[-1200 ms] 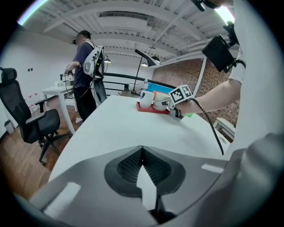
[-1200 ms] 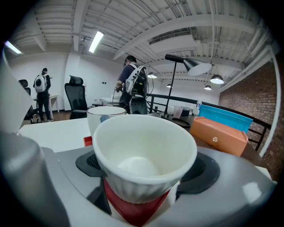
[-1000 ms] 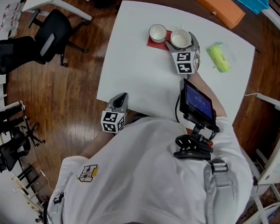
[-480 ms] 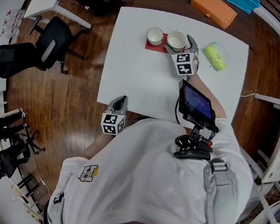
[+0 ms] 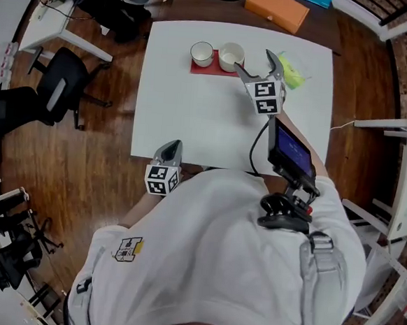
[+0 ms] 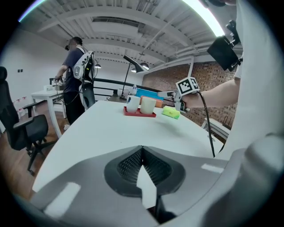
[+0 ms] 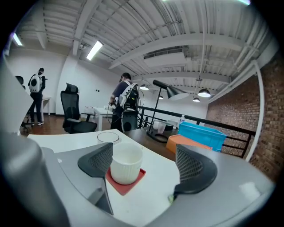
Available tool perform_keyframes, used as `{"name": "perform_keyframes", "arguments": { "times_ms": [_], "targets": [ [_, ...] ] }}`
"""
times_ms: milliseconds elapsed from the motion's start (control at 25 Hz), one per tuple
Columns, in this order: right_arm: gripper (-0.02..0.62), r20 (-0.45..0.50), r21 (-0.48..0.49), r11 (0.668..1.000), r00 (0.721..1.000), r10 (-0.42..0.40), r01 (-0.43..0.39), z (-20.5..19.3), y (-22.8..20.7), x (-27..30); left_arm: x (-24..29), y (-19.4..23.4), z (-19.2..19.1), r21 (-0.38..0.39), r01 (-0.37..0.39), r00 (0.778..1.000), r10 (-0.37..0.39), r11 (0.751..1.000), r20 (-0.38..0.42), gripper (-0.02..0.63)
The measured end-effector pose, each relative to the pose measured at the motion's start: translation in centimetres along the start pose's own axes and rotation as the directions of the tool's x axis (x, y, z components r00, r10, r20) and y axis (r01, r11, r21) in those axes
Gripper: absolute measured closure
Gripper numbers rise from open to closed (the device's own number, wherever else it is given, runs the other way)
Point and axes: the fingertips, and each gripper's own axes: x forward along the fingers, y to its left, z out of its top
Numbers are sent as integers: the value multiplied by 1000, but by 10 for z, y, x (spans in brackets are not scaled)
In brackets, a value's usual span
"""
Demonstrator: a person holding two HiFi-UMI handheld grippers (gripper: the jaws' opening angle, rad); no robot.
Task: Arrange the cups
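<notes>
Two cups stand side by side on a red mat [image 5: 210, 65] at the table's far side: a white ribbed cup [image 5: 231, 56] [image 7: 126, 163] and a smaller cup [image 5: 201, 53] [image 7: 108, 137] to its left. My right gripper [image 5: 253, 62] [image 7: 144, 154] hovers just right of the ribbed cup, raised off the table. Its jaws are wide and closing a little, and neither pad touches the cup. My left gripper [image 5: 172, 147] [image 6: 142, 149] is shut on nothing at the near table edge. From there both cups [image 6: 140, 105] show far ahead.
A green packet [image 5: 289, 68] [image 6: 171, 112] lies right of the mat, under the right gripper. An orange box [image 5: 277, 8] sits beyond the white table [image 5: 193, 115]. Office chairs [image 5: 58, 87] stand on the wooden floor to the left. A person [image 6: 73, 75] stands at a far desk.
The right gripper has come away from the ribbed cup, drawing back to the right and lifting. The cup stays on the red mat. The left gripper has kept still.
</notes>
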Motion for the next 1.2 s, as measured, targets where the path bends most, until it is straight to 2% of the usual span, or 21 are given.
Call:
{"name": "perform_keyframes", "arguments": {
  "times_ms": [120, 240, 360, 560, 680, 760, 880, 1200],
  "targets": [
    [203, 36, 10, 999, 999, -36, 36, 13, -10, -48, -3, -17, 1, 3, 46, 999, -46, 999, 27, 604],
    [324, 38, 8, 998, 998, -58, 58, 15, -10, -85, 8, -25, 4, 13, 95, 995, -95, 995, 33, 604],
    [385, 23, 11, 997, 997, -75, 75, 7, -1, -119, 20, -35, 4, 56, 159, 987, -160, 986, 11, 604],
    [491, -60, 36, 988, 987, -146, 148, -37, 11, -172, 34, -65, -5, 125, 284, 959, -280, 951, -50, 604],
    [548, -122, 40, 981, 975, -186, 192, -69, 18, -197, 37, -79, -14, 173, 334, 942, -323, 926, -90, 604],
    [571, -153, 37, 979, 970, -191, 199, -87, 22, -209, 38, -86, -18, 192, 337, 941, -323, 922, -102, 604],
    [591, -184, 36, 983, 968, -173, 182, -109, 29, -220, 37, -92, -19, 198, 304, 952, -289, 932, -100, 604],
    [595, -250, 43, 997, 967, -55, 68, -159, 43, -239, 25, -113, -24, 204, 220, 973, -199, 954, -120, 604]
  ]
}}
